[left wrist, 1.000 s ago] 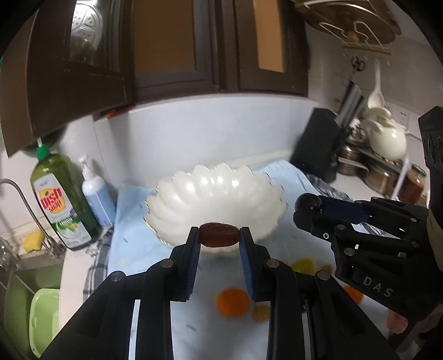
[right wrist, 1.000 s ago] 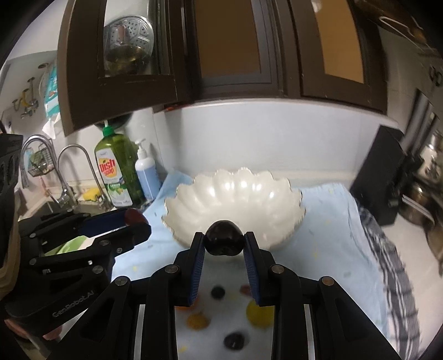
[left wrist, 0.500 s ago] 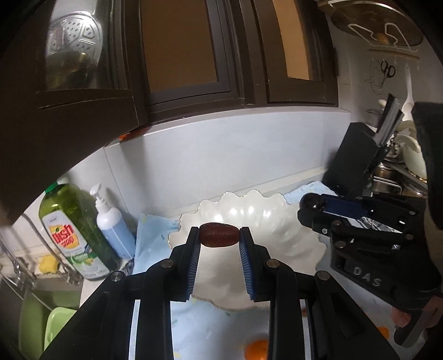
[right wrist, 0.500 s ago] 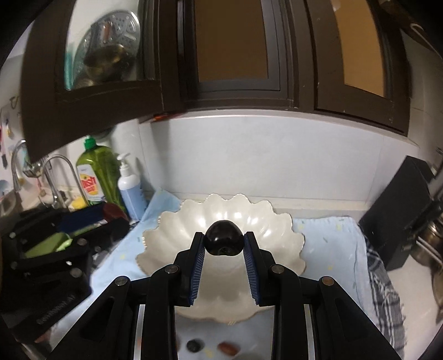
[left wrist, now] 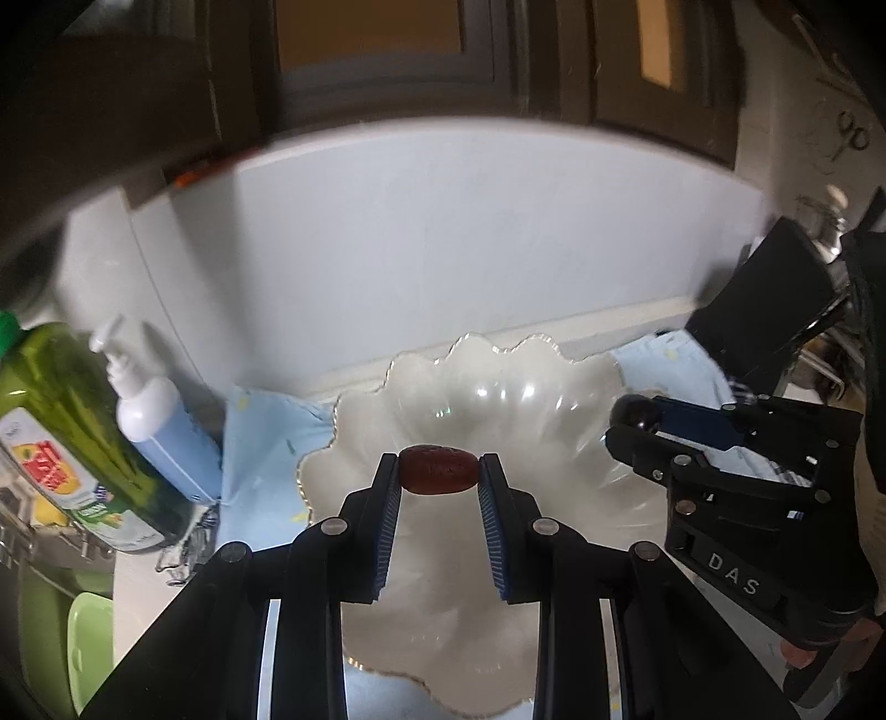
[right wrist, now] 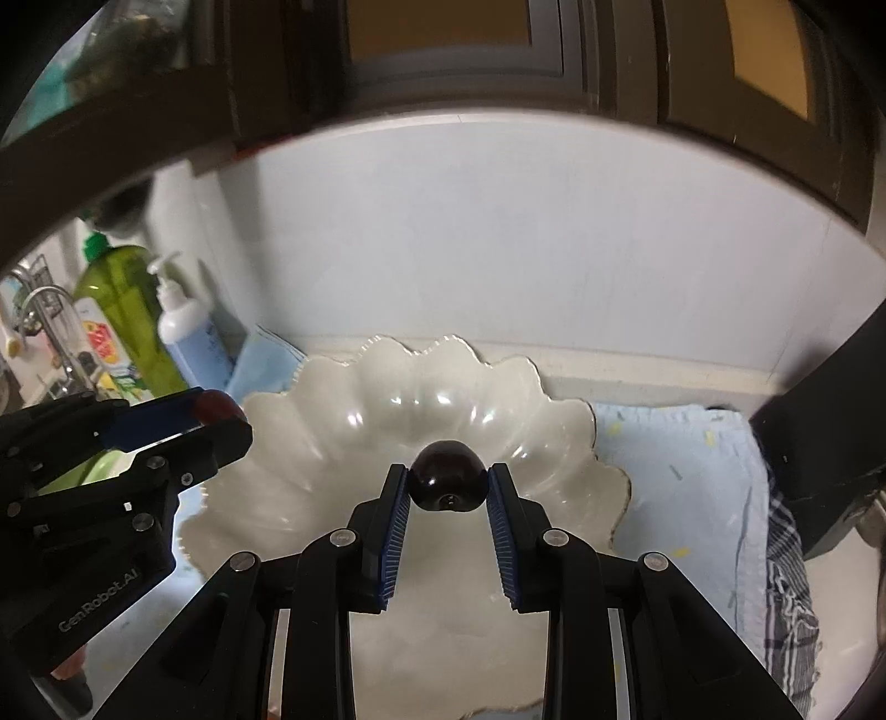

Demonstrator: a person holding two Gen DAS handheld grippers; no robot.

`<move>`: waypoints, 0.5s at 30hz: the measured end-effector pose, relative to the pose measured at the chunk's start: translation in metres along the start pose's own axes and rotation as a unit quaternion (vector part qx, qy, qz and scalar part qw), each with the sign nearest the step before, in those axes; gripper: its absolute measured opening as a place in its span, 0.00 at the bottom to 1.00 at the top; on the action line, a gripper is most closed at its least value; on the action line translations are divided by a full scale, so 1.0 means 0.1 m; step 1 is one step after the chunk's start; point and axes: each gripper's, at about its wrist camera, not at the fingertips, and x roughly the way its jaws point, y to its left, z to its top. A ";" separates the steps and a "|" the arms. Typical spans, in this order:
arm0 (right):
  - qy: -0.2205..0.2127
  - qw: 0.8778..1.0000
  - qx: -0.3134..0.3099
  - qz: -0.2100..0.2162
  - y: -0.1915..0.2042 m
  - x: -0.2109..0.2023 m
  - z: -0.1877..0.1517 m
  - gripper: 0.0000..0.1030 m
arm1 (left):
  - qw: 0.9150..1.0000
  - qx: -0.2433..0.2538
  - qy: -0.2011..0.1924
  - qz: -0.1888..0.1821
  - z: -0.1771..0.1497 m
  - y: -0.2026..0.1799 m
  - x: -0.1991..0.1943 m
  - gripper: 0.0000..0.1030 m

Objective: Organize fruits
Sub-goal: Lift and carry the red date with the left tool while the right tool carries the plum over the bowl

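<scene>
The left tongs (left wrist: 438,471) are clamped on a wrinkled reddish-brown date (left wrist: 438,469), pinched endwise between the blue-ribbed pads (left wrist: 387,518), and it hangs above the white scalloped bowl (left wrist: 520,399), over the hollow rather than resting in it. In the left wrist view the right tongs (left wrist: 637,423) come in from 3 o'clock, their tips over the bowl's right rim, with a dark round fruit (left wrist: 634,412) gripped at the very end. The right wrist view shows that grip plainly: the right tongs (right wrist: 447,484) are closed on the glossy, nearly black fruit (right wrist: 447,482), which sits between the two blue pads (right wrist: 501,526) above the bowl (right wrist: 343,443), near its middle. From that side the left tongs (right wrist: 213,412) enter at 9 o'clock, the date (right wrist: 219,406) showing as a red-brown end at their tips, just over the bowl's left edge. The bowl stands on a pale blue cloth (right wrist: 681,459) spread over the worktop, close to the white backsplash. At 9 to 10 o'clock of the bowl stand a green dish-soap bottle (left wrist: 61,421) and, beside it, a white-and-blue pump bottle (left wrist: 160,426). A black block (right wrist: 825,443) sits at 3 o'clock, and a checked towel (right wrist: 786,565) lies along the cloth's right edge. Dark wooden cabinets (right wrist: 454,50) hang overhead.
</scene>
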 end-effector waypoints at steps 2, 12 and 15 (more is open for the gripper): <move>0.017 1.000 0.004 0.003 -0.04 0.13 0.02 0.29 | 1.000 -0.005 0.015 -0.002 0.01 0.02 0.14 0.28; 0.069 0.998 0.003 0.010 -0.10 0.56 0.01 0.29 | 0.995 -0.025 0.091 -0.023 -0.02 0.06 0.68 0.28; 0.081 0.997 0.003 0.012 -0.11 0.63 -0.01 0.29 | 0.994 -0.029 0.102 -0.022 -0.03 0.08 0.77 0.28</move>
